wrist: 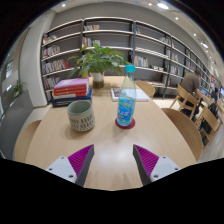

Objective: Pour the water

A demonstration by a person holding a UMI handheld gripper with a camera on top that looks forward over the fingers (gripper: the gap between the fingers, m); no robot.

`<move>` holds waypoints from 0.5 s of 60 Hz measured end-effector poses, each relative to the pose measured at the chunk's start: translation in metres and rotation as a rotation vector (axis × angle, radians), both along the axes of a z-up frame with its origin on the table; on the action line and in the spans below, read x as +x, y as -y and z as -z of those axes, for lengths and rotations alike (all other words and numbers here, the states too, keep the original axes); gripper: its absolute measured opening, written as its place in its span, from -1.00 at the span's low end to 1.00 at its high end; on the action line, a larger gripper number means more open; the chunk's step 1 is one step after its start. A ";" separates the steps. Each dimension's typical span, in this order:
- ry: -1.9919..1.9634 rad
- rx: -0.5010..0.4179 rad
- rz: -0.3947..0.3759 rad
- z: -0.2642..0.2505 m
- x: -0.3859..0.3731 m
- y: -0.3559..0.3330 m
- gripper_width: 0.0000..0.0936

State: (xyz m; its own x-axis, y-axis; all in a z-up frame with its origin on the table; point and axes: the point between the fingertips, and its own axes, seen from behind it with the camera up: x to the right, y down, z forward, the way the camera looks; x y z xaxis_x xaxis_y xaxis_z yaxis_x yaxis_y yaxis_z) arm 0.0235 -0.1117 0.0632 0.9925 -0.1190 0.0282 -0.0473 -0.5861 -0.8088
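Note:
A clear water bottle (126,97) with a blue cap and a blue label stands upright on the round wooden table (110,140), ahead of my fingers and a little right of centre. A grey-green mug (81,116) with a pattern stands to its left, a little nearer to me. My gripper (113,161) is open and empty, low over the table's near part. Its two fingers with magenta pads (82,160) stand wide apart, well short of both the bottle and the mug.
A potted plant (98,64) stands at the table's far side. A stack of books (72,90) lies far left of the mug, and a magazine (124,93) lies behind the bottle. Wooden chairs (186,98) stand at the right. Bookshelves (140,45) line the back wall.

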 end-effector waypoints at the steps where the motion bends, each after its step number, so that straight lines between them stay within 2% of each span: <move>1: -0.004 -0.006 -0.008 -0.002 -0.006 0.006 0.69; 13: -0.024 0.023 -0.058 -0.058 -0.071 0.057 0.70; 30: -0.010 0.112 -0.107 -0.129 -0.129 0.077 0.70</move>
